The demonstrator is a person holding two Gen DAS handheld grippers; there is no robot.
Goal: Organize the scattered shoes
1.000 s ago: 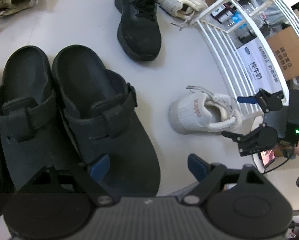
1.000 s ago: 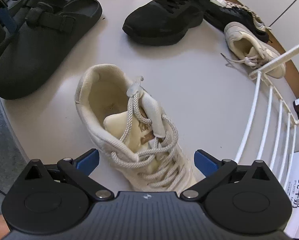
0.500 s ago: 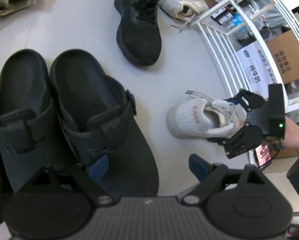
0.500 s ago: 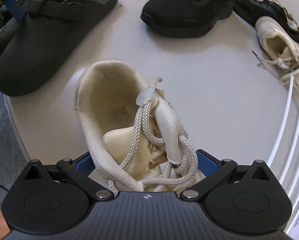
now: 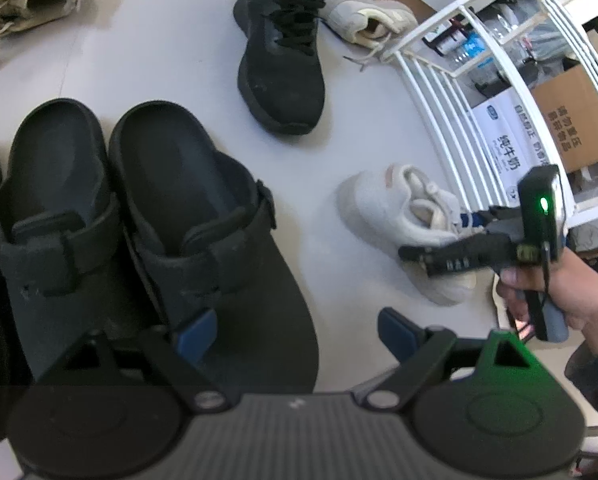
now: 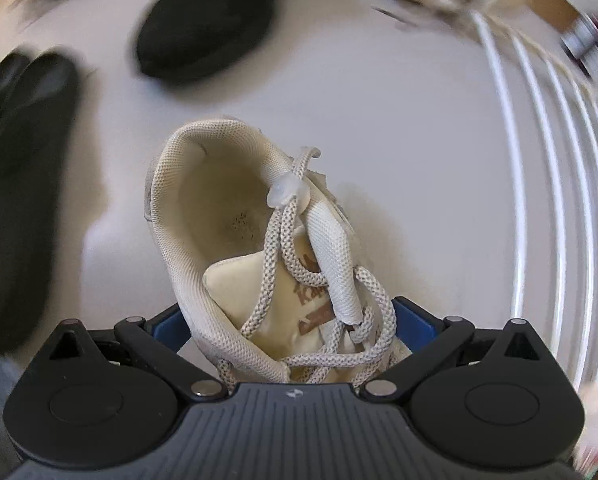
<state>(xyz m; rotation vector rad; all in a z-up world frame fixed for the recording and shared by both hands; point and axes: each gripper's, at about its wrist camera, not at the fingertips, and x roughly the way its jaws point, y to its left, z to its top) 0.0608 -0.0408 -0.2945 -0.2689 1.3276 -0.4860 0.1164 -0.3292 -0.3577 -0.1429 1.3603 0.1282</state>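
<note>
The cream mesh sneaker (image 6: 235,264), laces loose and tongue printed brown, lies on the grey floor (image 6: 411,128) at six o'clock, grasped by the right gripper (image 6: 295,320); the left gripper (image 5: 295,330) stands released.

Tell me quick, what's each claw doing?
Left gripper: open, holding nothing.
Right gripper: around the white sneaker; grip cannot be told.
</note>
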